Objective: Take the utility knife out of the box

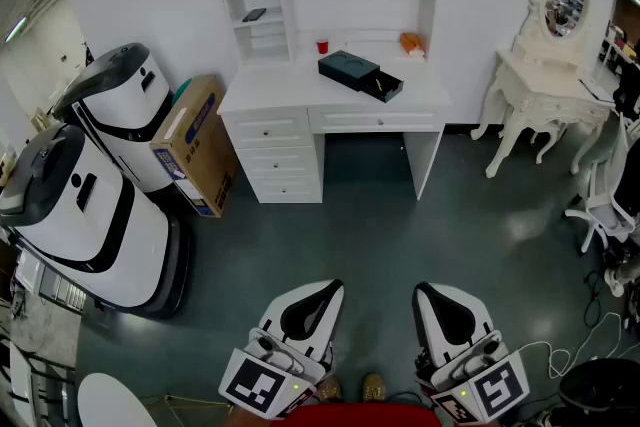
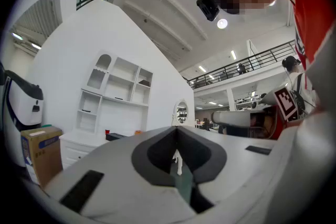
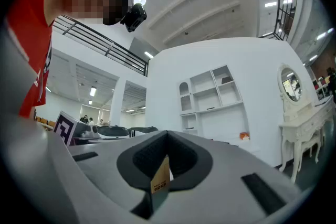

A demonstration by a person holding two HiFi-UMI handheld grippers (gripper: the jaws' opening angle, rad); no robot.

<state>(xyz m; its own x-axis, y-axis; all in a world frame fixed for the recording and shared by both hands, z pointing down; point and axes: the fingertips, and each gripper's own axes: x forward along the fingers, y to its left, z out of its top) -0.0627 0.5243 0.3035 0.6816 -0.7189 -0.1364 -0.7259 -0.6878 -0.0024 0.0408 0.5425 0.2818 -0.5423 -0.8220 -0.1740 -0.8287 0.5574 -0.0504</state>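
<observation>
The utility knife (image 1: 380,86) shows only as a thin pale sliver in the pulled-out black tray (image 1: 392,93) of the flat black rectangular box (image 1: 347,67). The box sits slantwise on the white desk surface (image 1: 262,93), between a small red cup (image 1: 322,46) and an orange object (image 1: 412,42). The knife's long axis seems to run along the tray, slanting towards the surface's front edge; which end carries the blade is too small to tell.

Both pairs of tongs are well apart from the box, low at the near edge of the head view, tilted slightly upward. The left tongs (image 1: 333,286) are closed together with nothing between them, and so are the right tongs (image 1: 420,289).

The step in hand is likely the approach. It would go best by coming close and square to the tray and spreading one pair before descending. The other pair could steady the box (it may slide). The knife is best pinched across its narrow width at mid-handle and lifted straight up.
</observation>
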